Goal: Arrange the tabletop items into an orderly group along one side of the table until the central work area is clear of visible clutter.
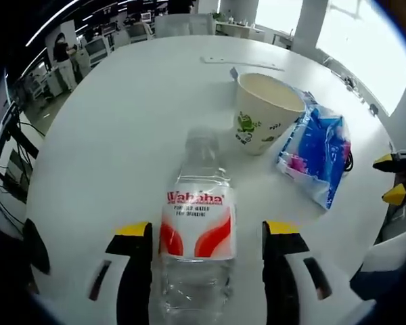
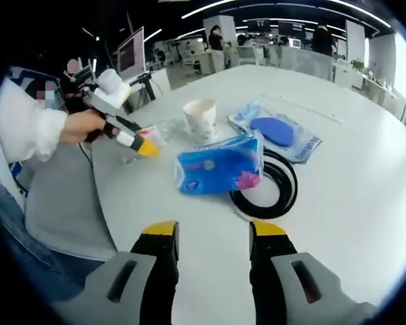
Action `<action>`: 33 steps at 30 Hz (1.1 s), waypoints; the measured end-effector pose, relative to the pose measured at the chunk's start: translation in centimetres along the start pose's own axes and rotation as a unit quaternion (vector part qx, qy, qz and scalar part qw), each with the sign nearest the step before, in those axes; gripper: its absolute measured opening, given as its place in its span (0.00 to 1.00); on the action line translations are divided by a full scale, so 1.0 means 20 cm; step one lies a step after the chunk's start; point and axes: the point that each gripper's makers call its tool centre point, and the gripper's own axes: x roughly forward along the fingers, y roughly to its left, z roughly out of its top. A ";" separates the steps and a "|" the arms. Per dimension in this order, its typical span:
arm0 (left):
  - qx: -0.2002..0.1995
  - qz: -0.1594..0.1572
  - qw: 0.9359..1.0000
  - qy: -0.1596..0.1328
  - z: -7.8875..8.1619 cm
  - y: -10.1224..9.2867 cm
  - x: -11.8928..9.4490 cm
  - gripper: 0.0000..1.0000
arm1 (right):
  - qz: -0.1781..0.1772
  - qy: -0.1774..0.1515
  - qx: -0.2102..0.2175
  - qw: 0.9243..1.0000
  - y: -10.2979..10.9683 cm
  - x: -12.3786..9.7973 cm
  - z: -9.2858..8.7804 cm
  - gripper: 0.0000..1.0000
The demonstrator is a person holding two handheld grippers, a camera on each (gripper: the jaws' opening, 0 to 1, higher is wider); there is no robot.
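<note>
Table (image 2: pixel 365 176), black ring (image 2: pixel 284 196) (right gripper view)

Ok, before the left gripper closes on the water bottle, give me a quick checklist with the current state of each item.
1. Water bottle sits between the left gripper jaws: ok.
2. Jaws open wide enough, with a gap on each side: ok.
3. Bottle upright or lying down: cannot tell.
4. Paper cup clear of the bottle: ok.
5. Blue tissue pack clear of the bottle: ok, it lies beside the cup.
6. Right gripper empty and out of the way: ok, open over bare table.
</note>
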 end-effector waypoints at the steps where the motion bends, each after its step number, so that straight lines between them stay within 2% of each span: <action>1: 0.003 0.002 1.000 0.008 -0.01 0.00 0.00 0.57 | 0.000 -0.001 0.002 1.000 0.00 0.00 0.00 0.39; 2: 0.018 0.015 1.000 0.001 0.00 0.03 0.00 0.52 | 0.001 -0.001 0.003 1.000 0.00 0.00 0.00 0.39; 3: 0.022 0.017 1.000 0.009 -0.02 0.03 0.00 0.45 | 0.001 -0.002 0.003 1.000 0.00 0.00 0.00 0.38; 4: 0.015 0.013 1.000 0.001 -0.01 0.03 -0.01 0.46 | 0.002 -0.002 0.003 1.000 0.00 0.00 0.00 0.38; 12: 0.014 0.007 1.000 0.000 -0.02 0.03 -0.03 0.42 | 0.011 -0.003 0.017 1.000 0.01 0.00 -0.01 0.35; 16: -0.018 0.007 1.000 -0.024 -0.03 0.03 -0.06 0.41 | 0.013 -0.003 0.013 1.000 0.02 0.00 0.00 0.35; 22: -0.029 0.009 0.999 -0.045 -0.03 0.05 -0.11 0.39 | 0.018 -0.006 0.017 1.000 0.03 0.01 0.02 0.34; 27: -0.084 -0.012 0.993 -0.079 0.00 0.04 -0.16 0.37 | 0.029 -0.018 0.037 0.999 0.05 0.03 0.05 0.33; 31: -0.087 -0.010 0.994 -0.071 -0.04 0.06 -0.16 0.36 | 0.040 -0.023 0.056 0.997 0.08 0.05 0.07 0.33; 33: -0.133 -0.022 0.987 -0.088 -0.03 0.05 -0.17 0.36 | 0.047 -0.024 0.056 0.997 0.11 0.06 0.08 0.33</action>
